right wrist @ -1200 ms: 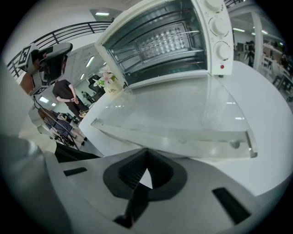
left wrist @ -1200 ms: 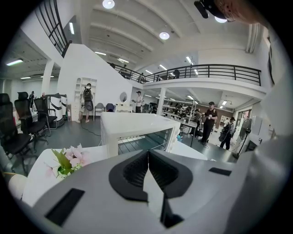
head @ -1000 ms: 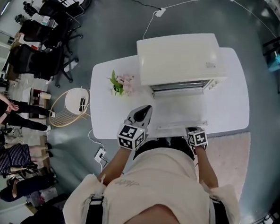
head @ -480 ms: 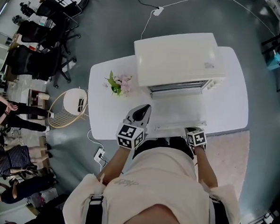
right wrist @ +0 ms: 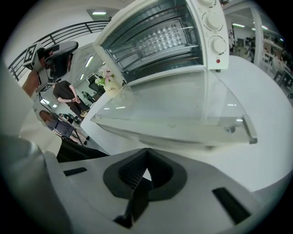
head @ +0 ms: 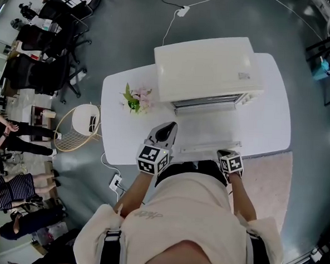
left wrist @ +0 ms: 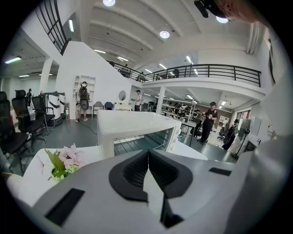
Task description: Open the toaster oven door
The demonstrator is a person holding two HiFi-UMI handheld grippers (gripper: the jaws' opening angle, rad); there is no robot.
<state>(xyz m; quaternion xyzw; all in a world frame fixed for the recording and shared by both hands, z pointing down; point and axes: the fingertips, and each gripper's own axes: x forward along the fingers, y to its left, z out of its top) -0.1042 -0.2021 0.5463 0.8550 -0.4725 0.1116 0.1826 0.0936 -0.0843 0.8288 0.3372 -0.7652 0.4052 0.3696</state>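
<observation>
toaster oven (head: 205, 67) door (right wrist: 169, 107) is folded down level over the table (head: 272, 107). we hold left gripper (head: 166, 131) and right gripper (head: 229, 156), the 2 pinched together, empty. risk: bumping the door downward could strain its hinges.

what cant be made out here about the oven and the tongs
- Toaster oven: head view, cavity hidden under its own top.
- Knobs: right gripper view, dial markings too small; topmost cut off by the edge.
- Right tongs: head view, tips hidden under the marker cube.
- Flowers: left gripper view, base hidden behind the left tongs.
</observation>
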